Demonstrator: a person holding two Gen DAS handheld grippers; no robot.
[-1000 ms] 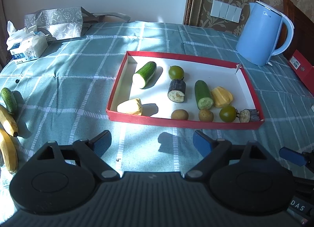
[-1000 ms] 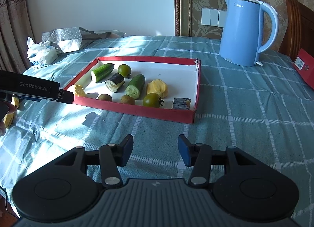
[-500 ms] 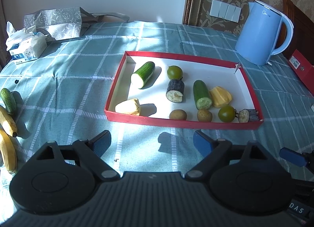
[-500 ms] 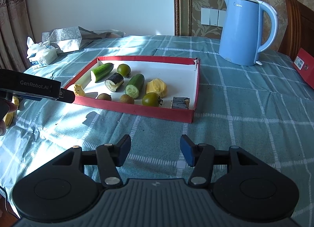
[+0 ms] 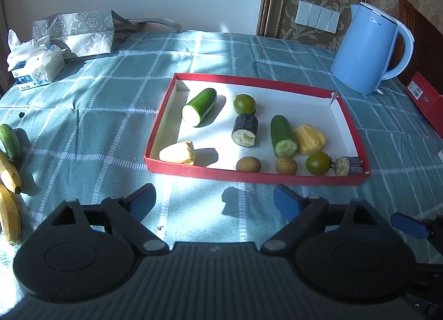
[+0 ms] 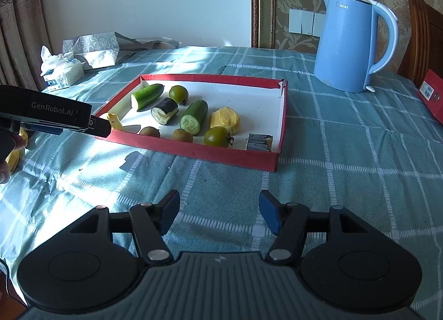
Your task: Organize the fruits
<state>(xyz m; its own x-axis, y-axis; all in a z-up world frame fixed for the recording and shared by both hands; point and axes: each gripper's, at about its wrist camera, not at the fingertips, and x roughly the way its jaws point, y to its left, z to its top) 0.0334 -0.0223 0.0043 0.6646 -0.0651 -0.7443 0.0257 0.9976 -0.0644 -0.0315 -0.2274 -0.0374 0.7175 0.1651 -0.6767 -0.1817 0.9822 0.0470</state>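
Note:
A red tray (image 5: 249,174) (image 6: 199,152) with a white floor lies mid-table. It holds two cucumber halves (image 5: 200,106) (image 5: 283,136), two green tomatoes (image 5: 244,103) (image 5: 317,163), two kiwis (image 5: 248,164) (image 5: 286,165), two eggplant pieces (image 5: 245,130) (image 5: 347,165) and two yellow pieces (image 5: 178,153) (image 5: 309,139). Bananas (image 5: 9,190) and a whole cucumber (image 5: 9,141) lie on the cloth at the far left. My left gripper (image 5: 214,203) is open and empty, short of the tray's near edge. My right gripper (image 6: 218,210) is open and empty, further back from the tray.
A blue kettle (image 5: 365,49) (image 6: 351,43) stands behind the tray's right end. A tissue pack (image 5: 34,64) and a grey patterned bag (image 5: 80,31) sit at the back left. A red box (image 5: 426,101) lies at the right edge. The left gripper's body (image 6: 55,115) shows in the right wrist view.
The left wrist view has shifted slightly so the tray sits a little further left. The right gripper's jaws have opened somewhat wider.

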